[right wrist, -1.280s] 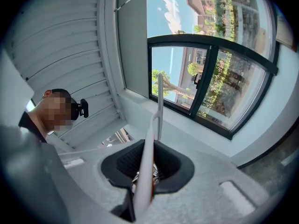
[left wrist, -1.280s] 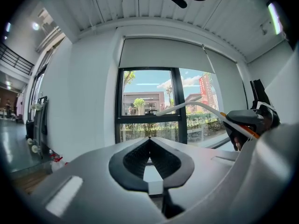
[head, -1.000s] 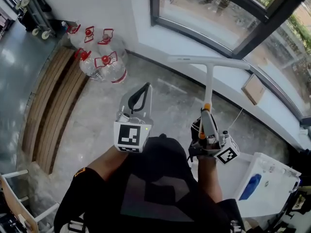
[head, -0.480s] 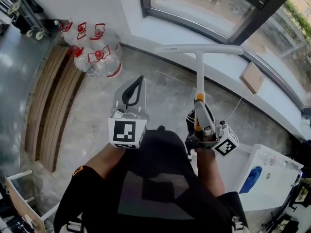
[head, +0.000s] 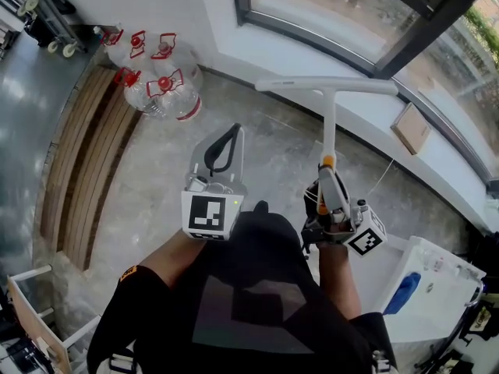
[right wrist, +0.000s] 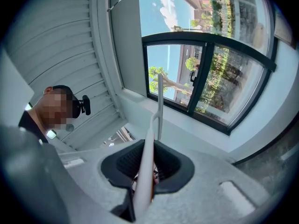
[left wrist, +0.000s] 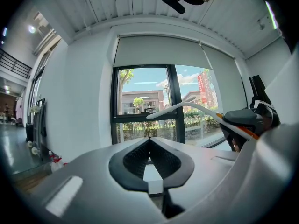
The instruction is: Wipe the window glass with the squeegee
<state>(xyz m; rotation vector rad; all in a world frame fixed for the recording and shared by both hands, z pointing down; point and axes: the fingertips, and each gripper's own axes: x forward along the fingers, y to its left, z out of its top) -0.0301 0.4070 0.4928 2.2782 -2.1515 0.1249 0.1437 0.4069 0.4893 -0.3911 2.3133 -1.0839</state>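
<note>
A white T-shaped squeegee (head: 330, 123) stands upright in front of me, its blade (head: 326, 85) level below the window glass (head: 327, 6) and apart from it. My right gripper (head: 327, 174) is shut on the squeegee's handle near the orange collar. In the right gripper view the squeegee (right wrist: 159, 106) runs up between the pads of the right gripper (right wrist: 149, 143) toward the window (right wrist: 210, 69). My left gripper (head: 231, 131) hangs to the left, shut with nothing in it. In the left gripper view the left gripper (left wrist: 149, 140) has its tips meeting, with the squeegee (left wrist: 187, 107) at right.
Several big water bottles (head: 160, 80) with red caps stand on the floor at the left by the wall. A wooden slatted bench (head: 86, 170) lies further left. A small board (head: 411, 128) rests on the white sill (head: 366, 123). A white box (head: 425, 287) sits at lower right.
The view has shifted slightly. Both grippers hold much the same pose, and the right one stays shut on the squeegee handle.
</note>
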